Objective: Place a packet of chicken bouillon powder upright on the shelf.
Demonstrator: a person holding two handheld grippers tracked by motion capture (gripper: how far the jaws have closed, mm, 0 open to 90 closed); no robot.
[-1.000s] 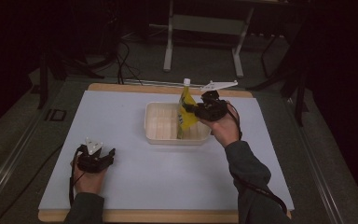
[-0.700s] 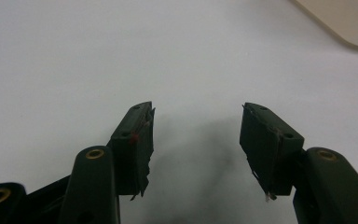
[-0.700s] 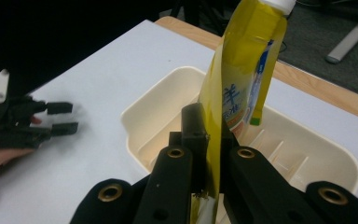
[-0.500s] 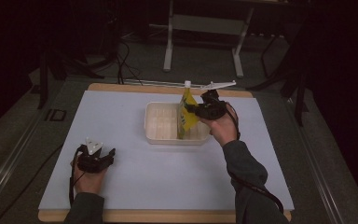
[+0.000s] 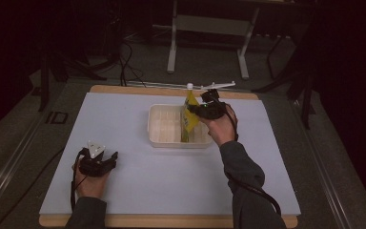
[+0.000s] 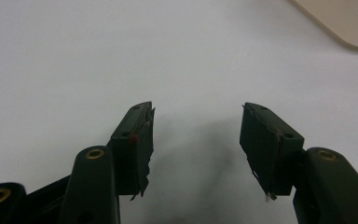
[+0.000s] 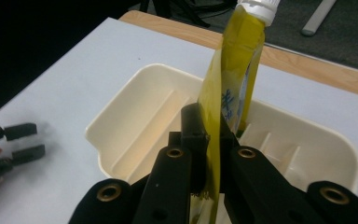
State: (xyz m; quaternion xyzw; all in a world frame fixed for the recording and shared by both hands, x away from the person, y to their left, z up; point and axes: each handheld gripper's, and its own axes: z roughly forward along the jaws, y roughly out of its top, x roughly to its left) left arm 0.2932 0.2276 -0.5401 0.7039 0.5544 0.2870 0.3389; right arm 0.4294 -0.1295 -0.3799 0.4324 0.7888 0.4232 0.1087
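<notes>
Pouch [image 7: 228,88], yellow with a white cap, stands upright over the right end of the cream tray [image 5: 164,138], its lower part down inside the tray. Right hand-held gripper [image 7: 209,140] has its black jaws pinched tight on the pouch's middle. Tray sits on the white table [image 5: 124,114], toward the far side. Left hand-held gripper [image 6: 196,140] rests near the table's front left corner, well apart from the tray, jaws spread wide with nothing between them.

High view set above near table edge, faced forward-down. Gripper views carried low, close behind jaws. Cream tray [image 5: 156,125] [image 6: 349,23] [image 7: 121,121] shared by all three.
</notes>
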